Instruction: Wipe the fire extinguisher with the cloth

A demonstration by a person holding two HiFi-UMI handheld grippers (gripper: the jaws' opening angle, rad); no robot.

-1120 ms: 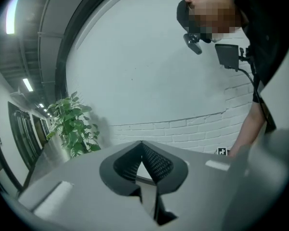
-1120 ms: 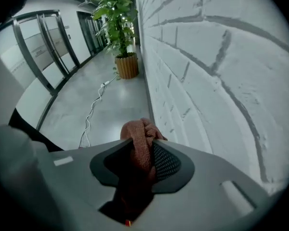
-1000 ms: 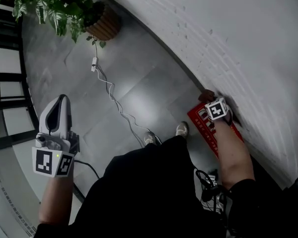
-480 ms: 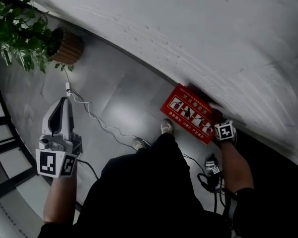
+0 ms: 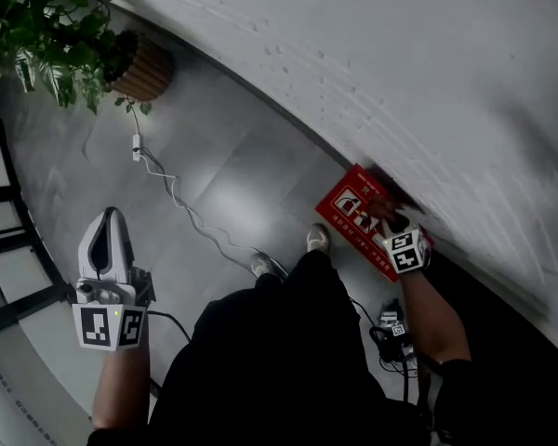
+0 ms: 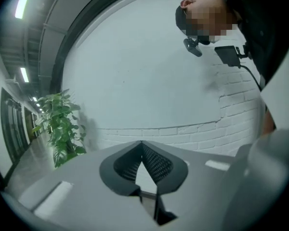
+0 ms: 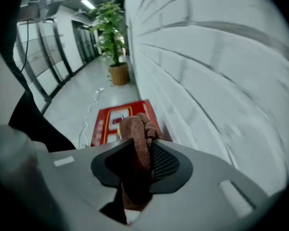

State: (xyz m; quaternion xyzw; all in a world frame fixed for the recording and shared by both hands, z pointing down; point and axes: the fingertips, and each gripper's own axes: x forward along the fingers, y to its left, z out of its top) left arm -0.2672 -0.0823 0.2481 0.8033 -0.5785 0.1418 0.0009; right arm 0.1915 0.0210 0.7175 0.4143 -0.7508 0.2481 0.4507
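Your right tongs [image 7: 143, 146] clamp the cloth [image 7: 135, 124] above the red box [image 7: 106, 126]; your left tongs [image 6: 142, 144] sit closed, empty. Rub hard and the cloth may pull free.

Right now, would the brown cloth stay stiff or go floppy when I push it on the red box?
Probably floppy: the cloth bunches in folds between the right tongs. Likely light, since a pinch holds it. Its coarse weave should hardly slip.
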